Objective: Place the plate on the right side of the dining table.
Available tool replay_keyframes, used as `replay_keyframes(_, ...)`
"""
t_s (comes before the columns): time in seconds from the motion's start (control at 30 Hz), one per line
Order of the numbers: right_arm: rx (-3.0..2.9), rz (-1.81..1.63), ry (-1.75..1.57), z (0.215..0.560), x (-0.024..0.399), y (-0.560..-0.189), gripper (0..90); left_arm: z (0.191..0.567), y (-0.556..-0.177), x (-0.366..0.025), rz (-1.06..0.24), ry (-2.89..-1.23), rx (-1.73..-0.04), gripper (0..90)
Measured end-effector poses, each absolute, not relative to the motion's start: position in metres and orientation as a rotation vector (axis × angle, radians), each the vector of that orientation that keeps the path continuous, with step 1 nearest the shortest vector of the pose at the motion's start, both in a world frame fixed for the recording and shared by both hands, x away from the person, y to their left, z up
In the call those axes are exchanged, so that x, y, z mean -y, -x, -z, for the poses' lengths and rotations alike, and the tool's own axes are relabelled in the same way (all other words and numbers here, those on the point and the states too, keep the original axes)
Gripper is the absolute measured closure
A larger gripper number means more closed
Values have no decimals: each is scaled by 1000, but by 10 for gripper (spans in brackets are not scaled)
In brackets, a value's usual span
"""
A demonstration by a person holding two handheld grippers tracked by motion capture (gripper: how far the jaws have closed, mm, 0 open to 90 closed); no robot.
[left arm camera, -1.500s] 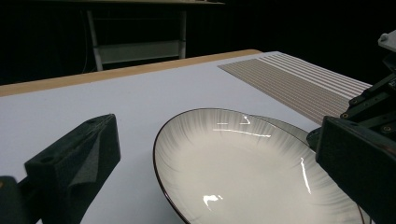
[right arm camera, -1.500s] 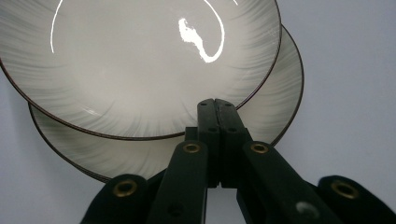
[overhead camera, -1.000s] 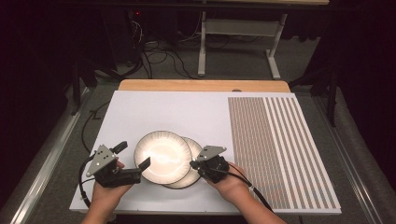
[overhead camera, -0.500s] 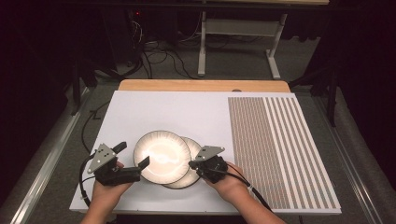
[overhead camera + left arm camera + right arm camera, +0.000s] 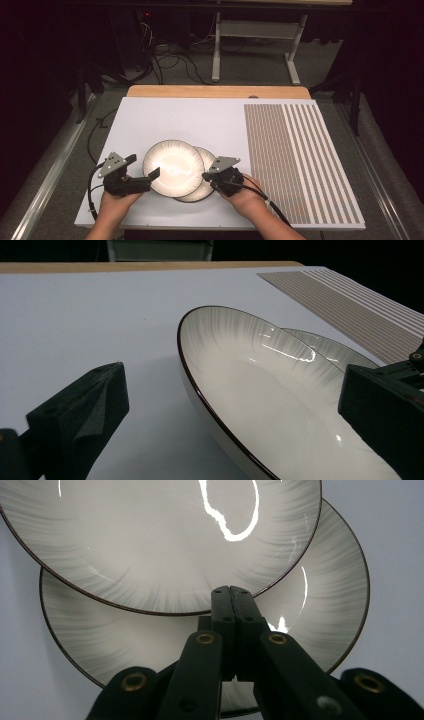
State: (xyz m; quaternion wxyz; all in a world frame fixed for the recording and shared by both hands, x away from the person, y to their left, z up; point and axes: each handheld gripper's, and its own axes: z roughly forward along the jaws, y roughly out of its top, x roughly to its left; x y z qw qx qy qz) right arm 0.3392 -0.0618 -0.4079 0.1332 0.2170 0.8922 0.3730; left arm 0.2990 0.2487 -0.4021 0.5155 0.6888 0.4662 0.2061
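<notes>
We see the right gripper [image 5: 230,592] clenched, its jaws pressed together with nothing between them, their tips resting over the lower plate [image 5: 320,615] right at the rim of the upper plate [image 5: 165,540]. The left gripper [image 5: 142,172] stands released, jaws wide apart: one jaw hangs over the bare white board [image 5: 75,315], the other over the near side of the upper plate [image 5: 260,405], whose rim runs between them. The upper plate lies tilted on the lower plate [image 5: 207,186], overlapping it. Both plates sit between the two grippers, near the board's front edge.
</notes>
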Motion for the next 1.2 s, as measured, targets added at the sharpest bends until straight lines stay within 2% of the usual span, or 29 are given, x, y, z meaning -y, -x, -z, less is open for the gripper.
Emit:
replay_keyframes(0.2, -2586, -1085, -627, 408, 62, -339, 900, 408, -307, -244, -419, -1714, -1158, 7)
replay_keyframes(0.4, -2591, -1075, -620, 407, 62, -339, 900, 412, -311, -241, -275, -1744, -1203, 37)
replay_keyframes(0.5, -2591, -1070, -617, 407, 61, -338, 900, 413, -310, -241, -241, -1761, -1187, 132)
replay_keyframes(0.63, -2586, -1074, -625, 408, 61, -338, 900, 415, -311, -240, -192, -1759, -1204, 179)
replay_keyframes(0.77, -2584, -1080, -624, 408, 61, -338, 900, 417, -312, -238, -158, -1787, -1187, 291)
replay_keyframes(1.2, -2591, -1078, -630, 408, 62, -338, 900, 412, -310, -238, -149, -1804, -1267, 472)
